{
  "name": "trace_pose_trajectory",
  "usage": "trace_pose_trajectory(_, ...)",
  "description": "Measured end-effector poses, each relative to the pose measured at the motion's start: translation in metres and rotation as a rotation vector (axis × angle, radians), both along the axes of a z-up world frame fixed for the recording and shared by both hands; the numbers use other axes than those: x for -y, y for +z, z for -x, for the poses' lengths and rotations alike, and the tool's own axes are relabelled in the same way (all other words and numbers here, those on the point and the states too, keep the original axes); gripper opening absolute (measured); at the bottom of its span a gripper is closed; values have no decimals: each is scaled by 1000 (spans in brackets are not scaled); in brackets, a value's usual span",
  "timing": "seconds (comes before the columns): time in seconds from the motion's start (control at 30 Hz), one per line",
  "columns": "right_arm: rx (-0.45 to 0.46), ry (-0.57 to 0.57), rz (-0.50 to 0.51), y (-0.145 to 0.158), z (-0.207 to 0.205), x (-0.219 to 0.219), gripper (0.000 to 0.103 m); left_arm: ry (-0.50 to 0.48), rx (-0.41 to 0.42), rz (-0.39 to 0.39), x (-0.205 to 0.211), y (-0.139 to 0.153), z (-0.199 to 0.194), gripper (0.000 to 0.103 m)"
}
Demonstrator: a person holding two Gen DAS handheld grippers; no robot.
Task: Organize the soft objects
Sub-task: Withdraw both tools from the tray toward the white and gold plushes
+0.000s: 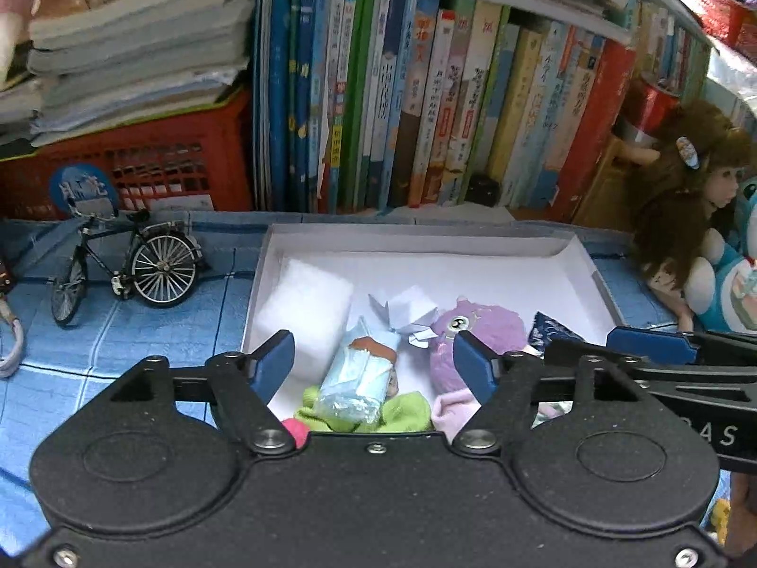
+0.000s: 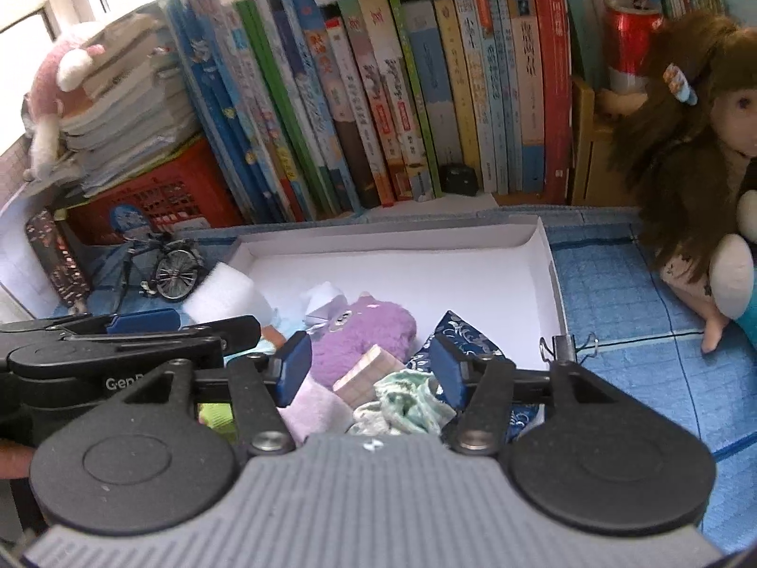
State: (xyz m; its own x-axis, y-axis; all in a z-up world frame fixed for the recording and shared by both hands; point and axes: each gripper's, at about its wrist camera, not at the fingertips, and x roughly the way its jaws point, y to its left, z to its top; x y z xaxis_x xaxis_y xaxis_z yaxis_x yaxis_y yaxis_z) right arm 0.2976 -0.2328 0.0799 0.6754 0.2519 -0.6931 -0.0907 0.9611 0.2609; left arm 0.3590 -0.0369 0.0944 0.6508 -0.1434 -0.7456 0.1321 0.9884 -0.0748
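A shallow white box (image 1: 426,236) on the blue cloth holds the soft things: a white foam pad (image 1: 307,312), a light blue packet (image 1: 359,374), a purple plush (image 1: 478,331), a green sock (image 1: 407,407), a pink sock (image 1: 454,407) and a navy patterned pouch (image 1: 553,331). My left gripper (image 1: 374,350) hangs open over the packet without touching it. In the right wrist view, my right gripper (image 2: 369,350) is open above a pale green cloth (image 2: 407,402) and a checked pink block (image 2: 369,374), beside the purple plush (image 2: 364,336) and the pouch (image 2: 463,336).
A model bicycle (image 1: 127,270) stands left of the box before a red crate (image 1: 142,175) stacked with papers. A row of upright books (image 1: 402,94) lines the back. A long-haired doll (image 2: 686,180) sits at the right. A binder clip (image 2: 565,348) lies at the box's right corner.
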Motion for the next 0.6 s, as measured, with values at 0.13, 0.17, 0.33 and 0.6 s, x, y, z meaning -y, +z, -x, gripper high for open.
trace_pose_trajectory(0.13,38,23,4,14,21,1,74,-28,30,-8,1,14,24,77)
trace_pose_trajectory(0.17,49,32,5,18,27,2,74,-35,41,-11,1,17,31,78)
trace_pose_trajectory(0.33,110,68,30,30,61,2,77,-73,84,-7,1,33,70,79)
trace_pose_trajectory(0.6,219,133,75,41,130,2,82,-128,171,43,-7,45,142,83)
